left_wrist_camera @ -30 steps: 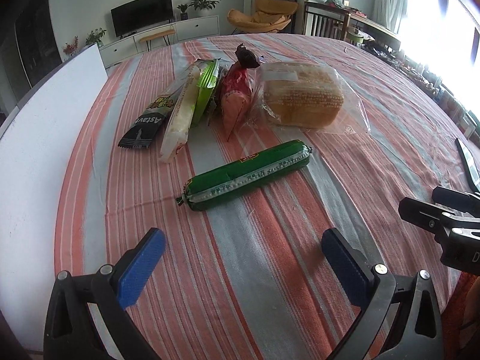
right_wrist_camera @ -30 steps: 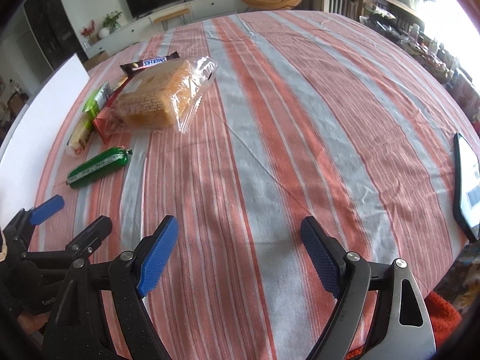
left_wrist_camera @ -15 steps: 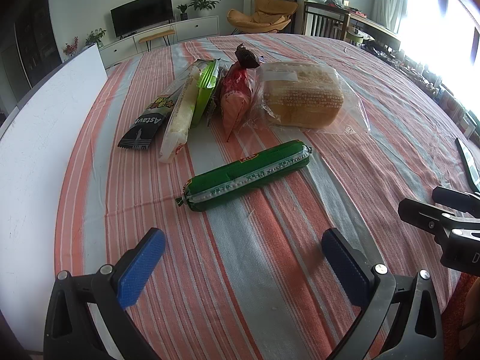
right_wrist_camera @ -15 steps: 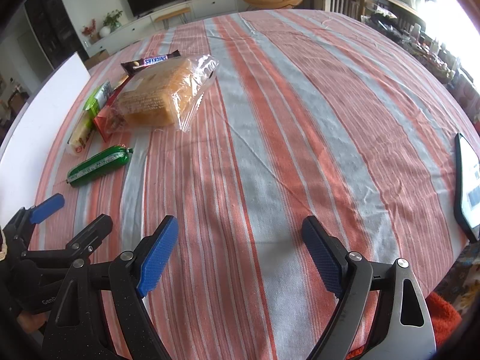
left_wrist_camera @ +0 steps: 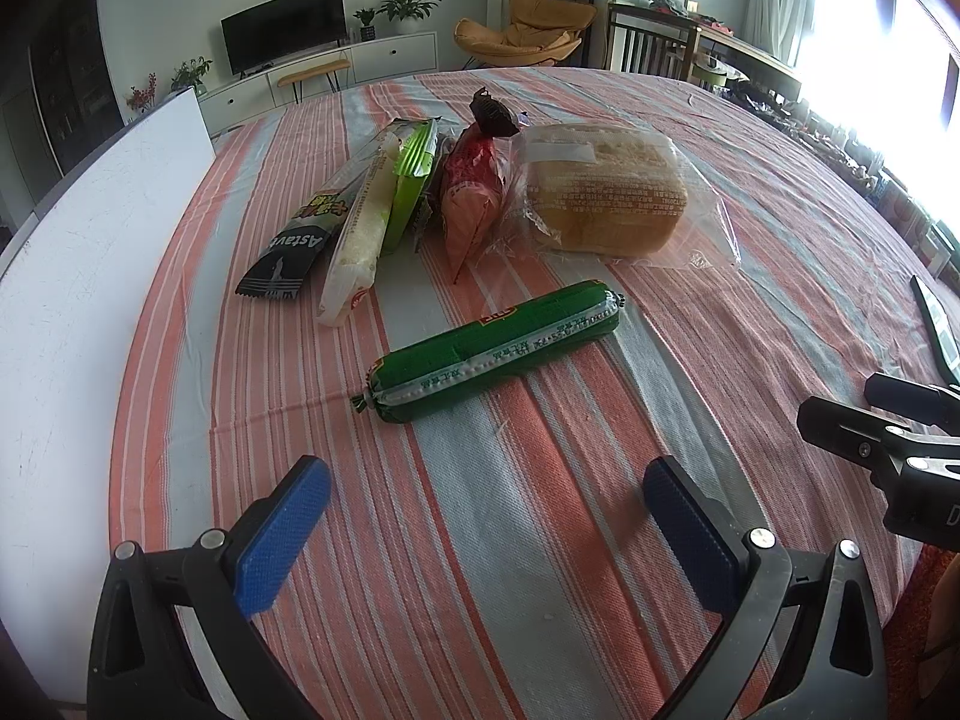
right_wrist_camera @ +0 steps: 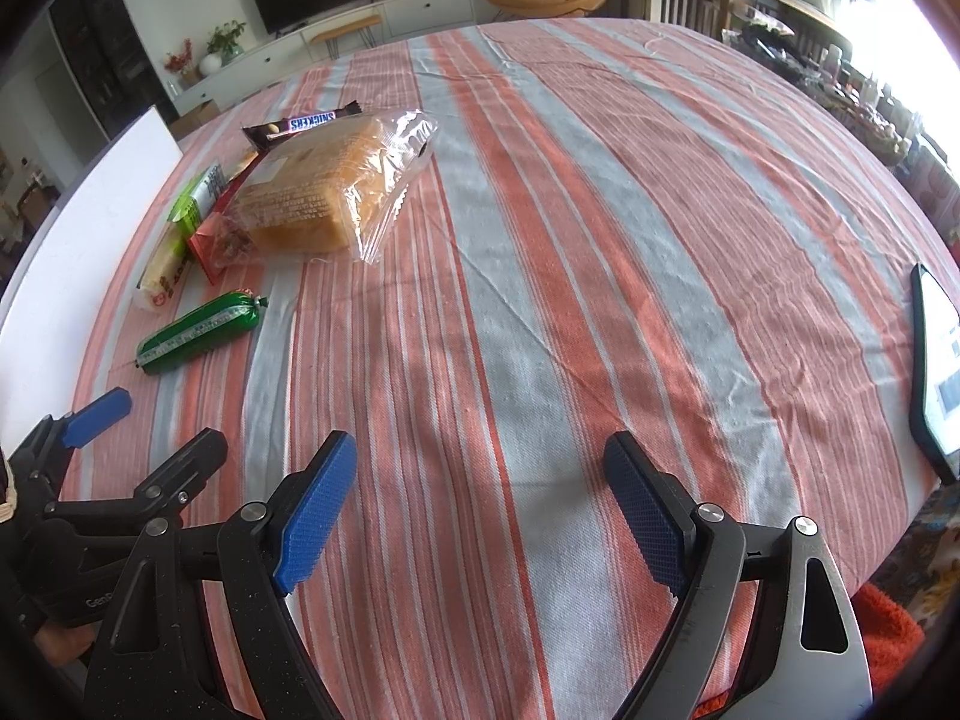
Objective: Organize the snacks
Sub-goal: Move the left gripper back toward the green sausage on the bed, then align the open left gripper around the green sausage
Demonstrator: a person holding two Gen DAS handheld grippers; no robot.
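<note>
Both wrist views low over striped tablecloth (left_wrist_camera: 540, 540), sharing snacks.

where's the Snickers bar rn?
Right wrist view, upper left: the Snickers bar lies at the far side of the snack pile, right behind the bagged bread loaf, on the striped tablecloth.

A green sausage stick (left_wrist_camera: 495, 351) lies flat on the striped cloth, on its own, turned a bit sideways. Behind it sits a row of snacks close together. A loaf of bread (left_wrist_camera: 606, 198) rests in a clear bag. Next to it lies a red packet (left_wrist_camera: 471, 192) with a pointy end. Then comes a bright green packet (left_wrist_camera: 411, 183), a long pale packet (left_wrist_camera: 360, 234), and a black packet (left_wrist_camera: 288, 258). A Snickers bar (right_wrist_camera: 303, 125) lies behind the bread.
</note>
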